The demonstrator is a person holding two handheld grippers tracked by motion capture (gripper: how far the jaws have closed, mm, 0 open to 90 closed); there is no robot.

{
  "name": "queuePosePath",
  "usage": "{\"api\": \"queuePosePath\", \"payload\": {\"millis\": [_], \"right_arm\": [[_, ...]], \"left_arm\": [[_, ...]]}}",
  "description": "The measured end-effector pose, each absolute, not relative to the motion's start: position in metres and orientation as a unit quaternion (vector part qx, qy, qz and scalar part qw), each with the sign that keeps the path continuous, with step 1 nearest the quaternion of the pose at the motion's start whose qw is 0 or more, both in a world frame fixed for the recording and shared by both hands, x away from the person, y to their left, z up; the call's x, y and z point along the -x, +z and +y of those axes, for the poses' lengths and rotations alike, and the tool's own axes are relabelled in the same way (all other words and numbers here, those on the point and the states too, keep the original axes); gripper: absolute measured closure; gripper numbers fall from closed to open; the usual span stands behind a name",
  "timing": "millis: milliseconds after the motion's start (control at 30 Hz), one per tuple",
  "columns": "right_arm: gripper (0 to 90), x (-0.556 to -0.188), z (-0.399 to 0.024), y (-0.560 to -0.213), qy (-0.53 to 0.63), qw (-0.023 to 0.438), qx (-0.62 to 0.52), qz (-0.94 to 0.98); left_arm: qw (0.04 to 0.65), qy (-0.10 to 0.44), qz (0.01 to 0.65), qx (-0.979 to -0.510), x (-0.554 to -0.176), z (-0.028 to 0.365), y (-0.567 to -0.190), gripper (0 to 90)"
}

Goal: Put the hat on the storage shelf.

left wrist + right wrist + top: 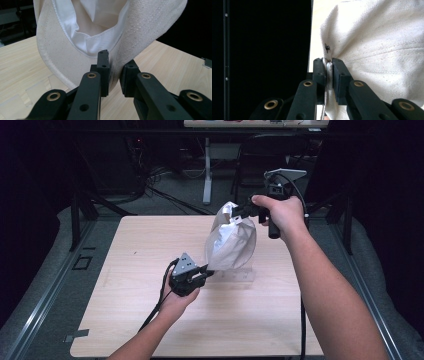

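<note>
A cream fabric cap (231,240) hangs in the air above the middle of the wooden table (140,250), stretched between both grippers. My left gripper (209,270) is shut on the cap's lower edge; in the left gripper view the rim of the cap (62,57) is pinched between the pads of that gripper (115,72), with the white lining open above. My right gripper (239,215) holds the upper end, tilted toward the far side. In the right gripper view its jaws (329,67) clamp a fold of the cap (382,50) just below a small metal stud (327,47).
A clear flat piece (235,276) lies on the table under the cap. Behind the table stand a white desk leg (207,170) and a dark chair (260,160). Black frame posts (75,215) rise at the table's left and right sides.
</note>
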State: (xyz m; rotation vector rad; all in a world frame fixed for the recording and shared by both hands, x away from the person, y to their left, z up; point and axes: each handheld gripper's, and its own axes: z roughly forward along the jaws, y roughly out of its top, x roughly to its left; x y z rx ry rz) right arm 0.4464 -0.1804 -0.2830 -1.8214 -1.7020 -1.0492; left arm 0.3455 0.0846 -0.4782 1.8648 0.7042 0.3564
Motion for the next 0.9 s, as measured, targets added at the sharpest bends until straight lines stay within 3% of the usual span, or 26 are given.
{"api": "queuePosePath", "payload": {"millis": [167,533,900], "right_arm": [[82.4,-0.446,-0.18,-0.282,-0.381,0.22,0.656,-0.613],[82.2,-0.447,-0.177,-0.277,-0.383,0.211,0.658,-0.614],[82.2,-0.45,-0.18,-0.287,-0.38,0.211,0.661,-0.612]], "left_arm": [[0.532,0.148,0.299,-0.778,-0.348,0.087,-0.478,79.4],[0.569,0.085,0.296,-0.763,-0.363,0.085,-0.485,80.5],[0.573,0.075,0.296,-0.76,-0.368,0.08,-0.492,80.9]]}}
